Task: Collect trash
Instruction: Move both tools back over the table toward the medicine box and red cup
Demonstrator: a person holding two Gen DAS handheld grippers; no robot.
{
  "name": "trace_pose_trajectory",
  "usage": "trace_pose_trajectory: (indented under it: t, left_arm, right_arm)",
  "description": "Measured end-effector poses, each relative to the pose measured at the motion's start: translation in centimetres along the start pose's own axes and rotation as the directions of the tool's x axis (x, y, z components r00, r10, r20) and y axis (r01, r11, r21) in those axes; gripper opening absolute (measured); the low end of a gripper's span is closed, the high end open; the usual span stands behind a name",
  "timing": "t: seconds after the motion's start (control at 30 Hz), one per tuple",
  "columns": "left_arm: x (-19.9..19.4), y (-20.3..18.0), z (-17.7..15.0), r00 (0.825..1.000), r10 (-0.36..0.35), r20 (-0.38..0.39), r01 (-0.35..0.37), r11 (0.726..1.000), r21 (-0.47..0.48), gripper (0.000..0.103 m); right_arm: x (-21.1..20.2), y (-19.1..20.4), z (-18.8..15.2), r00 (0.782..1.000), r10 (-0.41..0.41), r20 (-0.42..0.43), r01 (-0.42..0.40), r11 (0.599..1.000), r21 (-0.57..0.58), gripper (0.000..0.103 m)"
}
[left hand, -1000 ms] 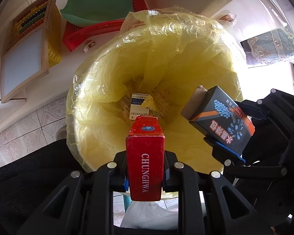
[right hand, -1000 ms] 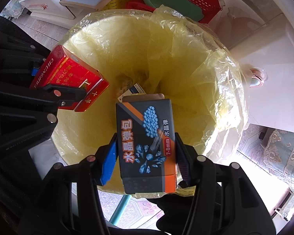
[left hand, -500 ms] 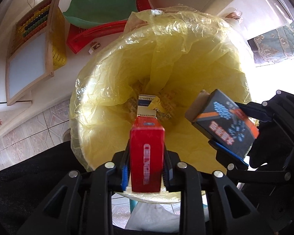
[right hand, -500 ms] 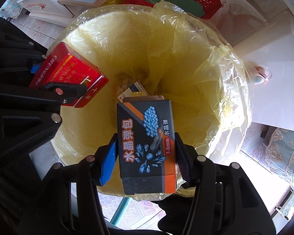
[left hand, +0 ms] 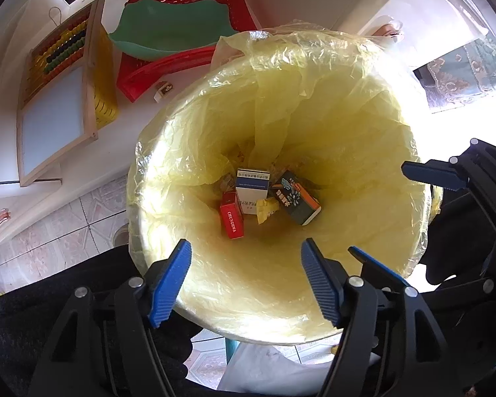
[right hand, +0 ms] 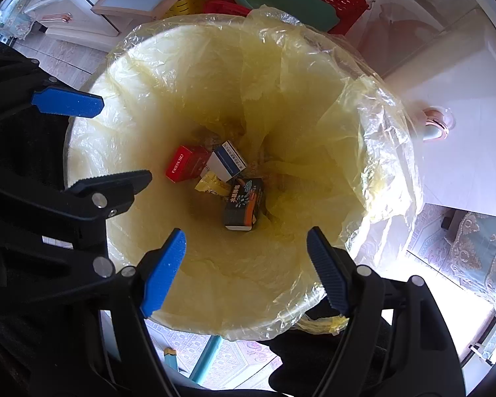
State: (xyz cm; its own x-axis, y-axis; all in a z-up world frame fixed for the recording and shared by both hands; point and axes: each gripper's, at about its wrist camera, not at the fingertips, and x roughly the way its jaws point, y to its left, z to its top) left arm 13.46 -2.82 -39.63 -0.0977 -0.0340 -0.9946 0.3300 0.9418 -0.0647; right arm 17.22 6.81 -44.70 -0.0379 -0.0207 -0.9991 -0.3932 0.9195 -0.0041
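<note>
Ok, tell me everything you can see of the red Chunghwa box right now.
The red Chunghwa box is a small cardboard-looking pack with white lettering on its side. It lies tilted at the bottom of the yellow bin liner, against the blue-and-white box. Neither gripper touches it; both hang open above the bin.

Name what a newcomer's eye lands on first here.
The yellow bin liner fills both views, with a red carton, a white-and-blue box and a dark box lying at its bottom. Left gripper and right gripper hang open over its rim.
</note>
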Motion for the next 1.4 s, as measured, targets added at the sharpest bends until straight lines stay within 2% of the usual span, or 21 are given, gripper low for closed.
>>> trace_pose_trajectory:
  t: [0.17, 0.3, 0.37, 0.47, 0.6, 0.77, 0.83, 0.9, 1.03, 1.17, 1.23, 1.4]
  left_arm:
    - [-0.8, 0.0, -0.6, 1.0, 0.0, -0.011, 0.0, 1.0, 0.001, 0.071]
    - [-3.5, 0.3, -2.2, 1.0, 0.003, 0.002, -0.003, 1.0, 0.015, 0.076]
    - [-5.4, 0.5, -3.1, 1.0, 0.0, 0.002, 0.0, 1.0, 0.021, 0.078]
    - [-9.1, 1.2, -4.2, 1.0, -0.013, -0.009, 0.013, 1.0, 0.022, 0.079]
    - [-15.7, 3.3, -4.5, 0.999, -0.044, 0.024, 0.045, 0.998, -0.046, 0.082]
    - [-24.7, 7.1, -2.1, 0.989, -0.124, 0.079, 0.136, 0.974, -0.182, 0.086]
    - [-28.6, 8.1, -0.7, 0.989, -0.104, 0.108, 0.123, 0.973, -0.195, 0.087]
    - [-32.2, 8.6, 0.7, 0.99, -0.056, 0.133, 0.086, 0.97, -0.226, 0.093]
    - [-37.5, 9.4, 3.3, 0.986, -0.015, 0.166, 0.061, 0.959, -0.276, 0.093]
    - [-40.2, 9.6, 6.1, 0.986, -0.019, 0.167, 0.072, 0.945, -0.319, 0.093]
    - [-41.0, 9.7, 7.5, 0.986, -0.018, 0.164, 0.075, 0.934, -0.349, 0.093]
    - [-41.2, 10.4, 10.8, 0.992, -0.031, 0.125, 0.079, 0.913, -0.401, 0.093]
  right_arm:
    - [-0.7, 0.0, -0.3, 1.0, 0.021, 0.007, -0.021, 1.0, -0.002, 0.074]
    - [-3.4, 0.2, -1.4, 0.998, 0.046, 0.041, -0.046, 0.999, -0.013, 0.077]
    - [-5.5, 0.2, -2.0, 0.996, 0.054, 0.067, -0.052, 0.998, -0.023, 0.078]
    - [-9.3, -0.2, -2.8, 0.99, 0.081, 0.112, -0.078, 0.997, -0.03, 0.085]
    - [-15.1, -1.5, -2.8, 0.982, 0.076, 0.172, -0.074, 0.997, -0.017, 0.088]
    - [-23.1, -4.3, -0.7, 0.966, 0.028, 0.256, -0.034, 0.999, 0.019, 0.09]
    - [-26.4, -5.7, 0.3, 0.958, 0.004, 0.287, -0.018, 0.999, 0.044, 0.091]
    - [-29.4, -7.0, 1.5, 0.95, -0.006, 0.313, -0.015, 0.998, 0.065, 0.093]
    - [-34.6, -9.4, 4.2, 0.933, -0.023, 0.359, -0.013, 0.995, 0.097, 0.094]
    - [-38.3, -12.5, 6.5, 0.918, 0.011, 0.397, -0.073, 0.988, 0.139, 0.095]
    - [-39.7, -13.6, 7.7, 0.91, -0.002, 0.415, -0.059, 0.989, 0.133, 0.095]
    - [-42.4, -15.3, 10.7, 0.903, -0.018, 0.43, 0.008, 1.0, 0.025, 0.095]
